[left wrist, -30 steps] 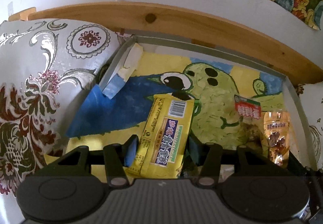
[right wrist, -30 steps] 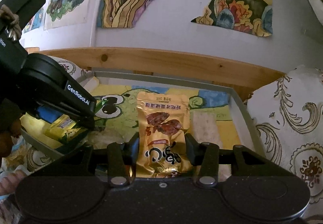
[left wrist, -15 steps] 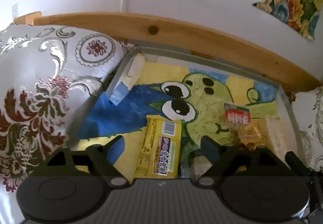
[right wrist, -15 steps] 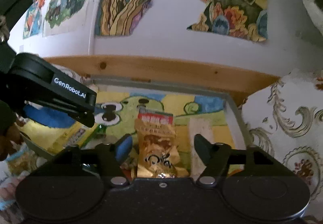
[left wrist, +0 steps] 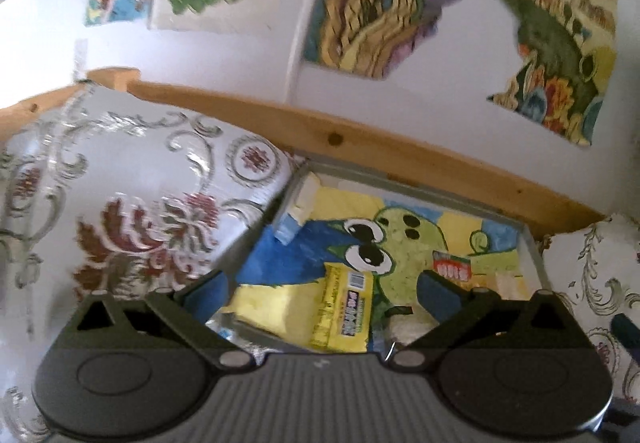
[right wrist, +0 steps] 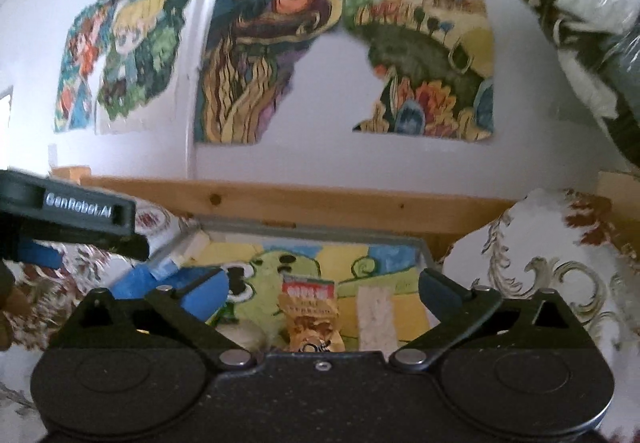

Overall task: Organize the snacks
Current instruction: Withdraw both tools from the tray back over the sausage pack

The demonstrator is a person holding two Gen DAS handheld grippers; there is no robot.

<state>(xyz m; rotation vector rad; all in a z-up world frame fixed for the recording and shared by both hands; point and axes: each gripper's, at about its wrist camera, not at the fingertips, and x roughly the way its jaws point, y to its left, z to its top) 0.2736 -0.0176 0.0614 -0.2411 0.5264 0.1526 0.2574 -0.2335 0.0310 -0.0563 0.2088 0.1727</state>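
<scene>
A grey tray (left wrist: 276,267) lined with a frog picture sits between two cushions. A yellow snack packet (left wrist: 344,311) lies flat in it, just ahead of my left gripper (left wrist: 320,287), which is open and holds nothing. In the right wrist view a gold packet with a red top (right wrist: 312,311) rests on the tray (right wrist: 344,259) beside a white cracker packet (right wrist: 374,315). My right gripper (right wrist: 324,283) stands open above them, touching neither. The left gripper (right wrist: 80,219) shows at that view's left edge. The red-topped packet (left wrist: 452,267) also shows to the right of the yellow one.
Patterned cushions press against the tray on the left (left wrist: 120,211) and the right (right wrist: 560,283). A wooden rail (left wrist: 400,147) runs behind the tray under a white wall with torn posters (right wrist: 256,63). A white and blue block (left wrist: 296,211) leans in the tray's far left corner.
Both grippers have opened and let go of their packets, which now lie in the tray. Both have drawn back and tilted upward, away from the tray.
</scene>
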